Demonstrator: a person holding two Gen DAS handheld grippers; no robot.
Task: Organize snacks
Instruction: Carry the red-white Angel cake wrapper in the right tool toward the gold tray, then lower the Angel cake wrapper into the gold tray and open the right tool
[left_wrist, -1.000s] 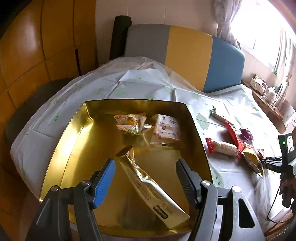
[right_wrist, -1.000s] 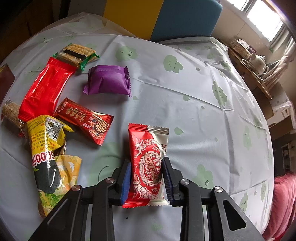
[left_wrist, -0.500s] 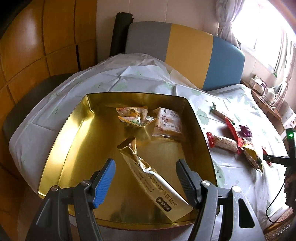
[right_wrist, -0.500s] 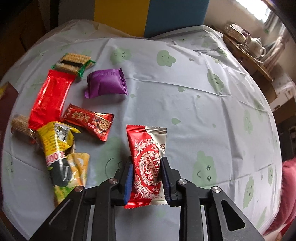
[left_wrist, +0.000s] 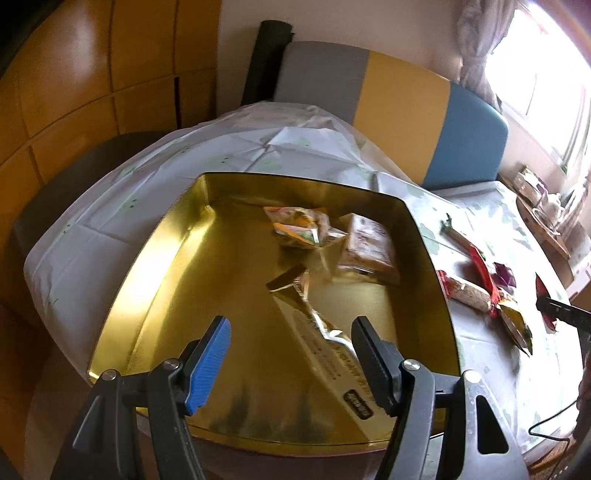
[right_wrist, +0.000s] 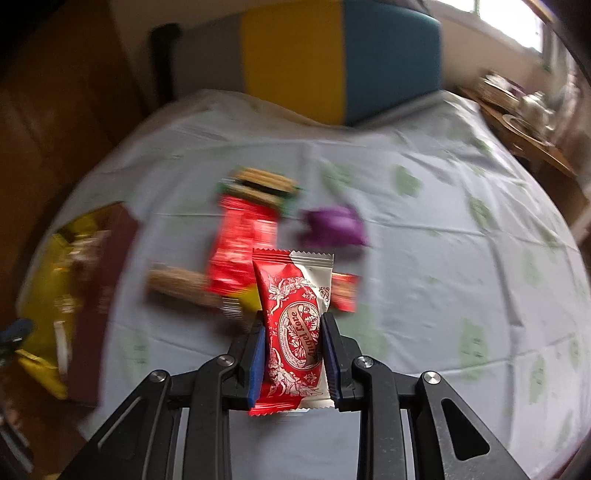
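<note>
So far three snacks lie in the shallow gold metal tray (left_wrist: 125, 295): a long gold foil packet (left_wrist: 325, 343), a yellow-orange crinkled pouch (left_wrist: 299, 225) and a pale square packet (left_wrist: 369, 245). Your right gripper (right_wrist: 293, 354) is clamped on the red-and-white "Angel Love" wrapper (right_wrist: 295, 325), held clear above the pale smiley-print tablecloth (right_wrist: 461, 258). Your left gripper (left_wrist: 291, 354) hangs over the tray's near side, jaws wide apart and empty.

Left on the cloth: a red flat packet (right_wrist: 240, 243), a purple pouch (right_wrist: 332, 225), a green-edged cracker pack (right_wrist: 258, 184) and a few blurred others.

The tray's left half is bare; mind its raised right wall (left_wrist: 432, 266) when crossing in.
</note>
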